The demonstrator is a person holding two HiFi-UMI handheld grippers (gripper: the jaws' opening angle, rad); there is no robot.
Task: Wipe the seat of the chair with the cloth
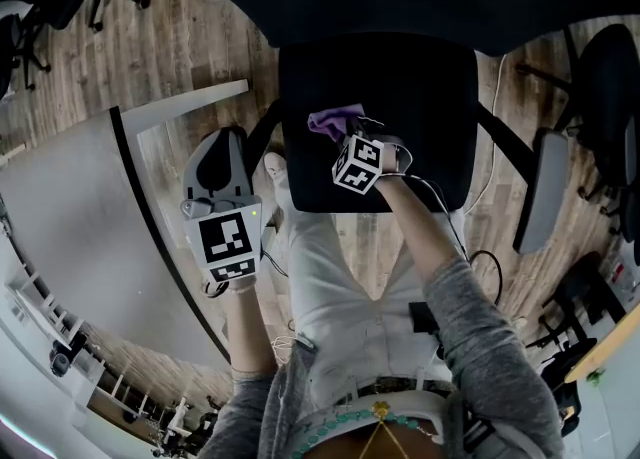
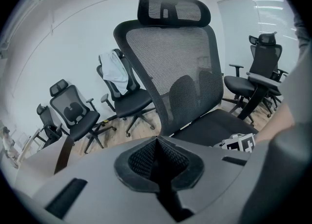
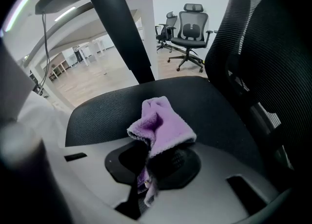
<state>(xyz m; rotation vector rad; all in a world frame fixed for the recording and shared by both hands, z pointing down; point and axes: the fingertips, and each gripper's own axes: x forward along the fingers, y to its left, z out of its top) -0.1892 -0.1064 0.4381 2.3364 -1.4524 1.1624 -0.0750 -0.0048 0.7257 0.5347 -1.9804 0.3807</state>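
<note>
**Right gripper** [image 3: 146,165]: The jaws are closed on the cloth [image 3: 161,123]. A bunched lilac fold stands up out of the jaws, and a short tail hangs below them.

**Left gripper** [image 2: 157,157]: The jaws are pressed together with nothing between them. In its own view it is pointed at the backrest [image 2: 181,74], with the seat lower down at about 3 o'clock.

**Position of the cloth:** In the head view the cloth is seen at 11 o'clock from the right gripper's marker cube [image 1: 358,164]. It sits over the near left part of the seat [image 1: 425,122]. Whether the cloth touches the seat cannot be confirmed from any view.

**Relation governing the next move:**
- The cloth is carried at the right gripper's tips, ahead of the jaws, with the seat directly beneath and beyond it.
- From the cloth, the greater bare area of seat lies between 12 and 3 o'clock in the head view.
- The right gripper is judged the working one. The left gripper is held off the seat, beyond its edge at 9 o'clock.

**Stage:** Wiping is judged under way or about to begin.

**Risk:** The cloth is bunched, so only a small face would meet the seat unless it is pressed down flat.
</note>
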